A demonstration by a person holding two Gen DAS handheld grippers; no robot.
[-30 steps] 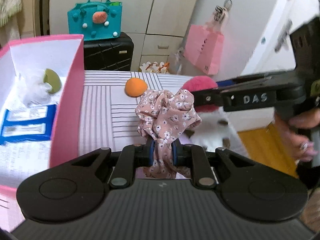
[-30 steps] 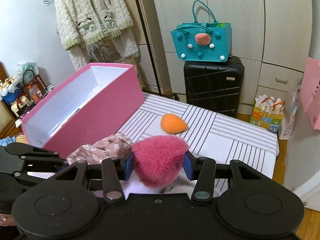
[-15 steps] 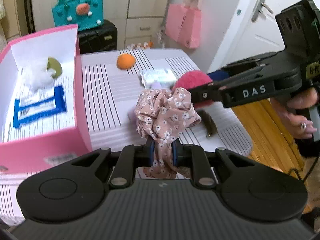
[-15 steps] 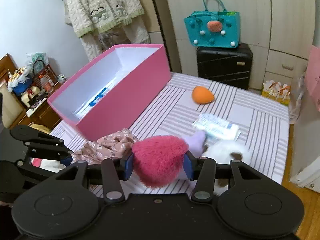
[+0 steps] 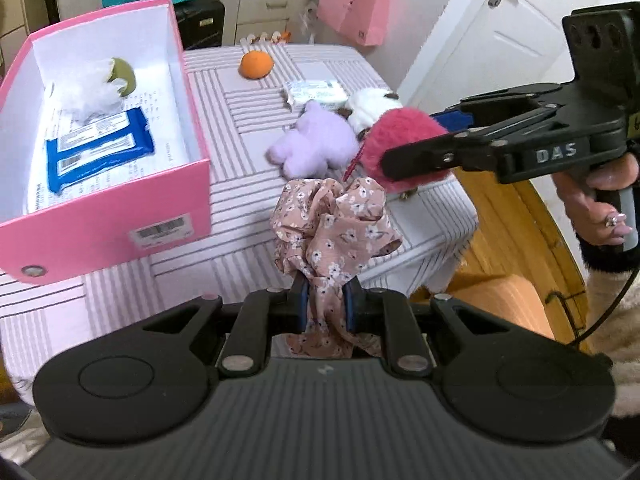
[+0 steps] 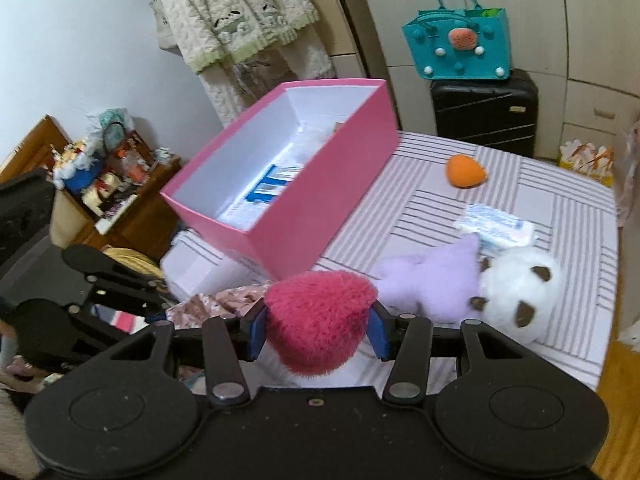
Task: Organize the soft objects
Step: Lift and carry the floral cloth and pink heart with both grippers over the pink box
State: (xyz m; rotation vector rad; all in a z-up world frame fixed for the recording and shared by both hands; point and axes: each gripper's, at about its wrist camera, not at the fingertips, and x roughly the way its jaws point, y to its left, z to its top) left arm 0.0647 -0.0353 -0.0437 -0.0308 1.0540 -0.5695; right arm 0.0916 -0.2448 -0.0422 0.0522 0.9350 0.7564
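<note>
Two hand-held grippers hang loaded over the near end of a striped table, each clamped on a soft thing bound, by the look of it, for the pink box. The left gripper (image 5: 325, 307) has its jaws pinched tight on a floral fabric scrunchie (image 5: 334, 232), which stands bunched above the blue pads; the right gripper (image 6: 318, 330) grasps a fuzzy pink pompom (image 6: 320, 320) squeezed between its pads, and in the left view it reaches in from the right, a hand (image 5: 604, 196) on its handle. The relation that matters: the pink box (image 5: 100, 224) lies ahead and to the left of both grippers, its long axis running away from them, its open top facing up, and the left gripper is judged the nearer of the two. Inside the box sit a blue packet (image 5: 96, 152), a white mesh puff (image 5: 90, 94) and a green sponge (image 5: 124, 76). Between grippers and far edge, on the striped tablecloth (image 5: 248, 132), lie a lilac plush toy (image 5: 316, 142) touching a white plush toy (image 6: 516, 292), then a small white tissue pack (image 5: 316, 94), then an orange sponge (image 5: 257, 65), all apart from the box. Beyond stand a black suitcase (image 6: 484, 110) topped by a teal bag (image 6: 460, 46), pale cabinets, a hanging fleece garment (image 6: 236, 12) and a pink paper bag (image 5: 356, 4) near a white door (image 5: 508, 36).
</note>
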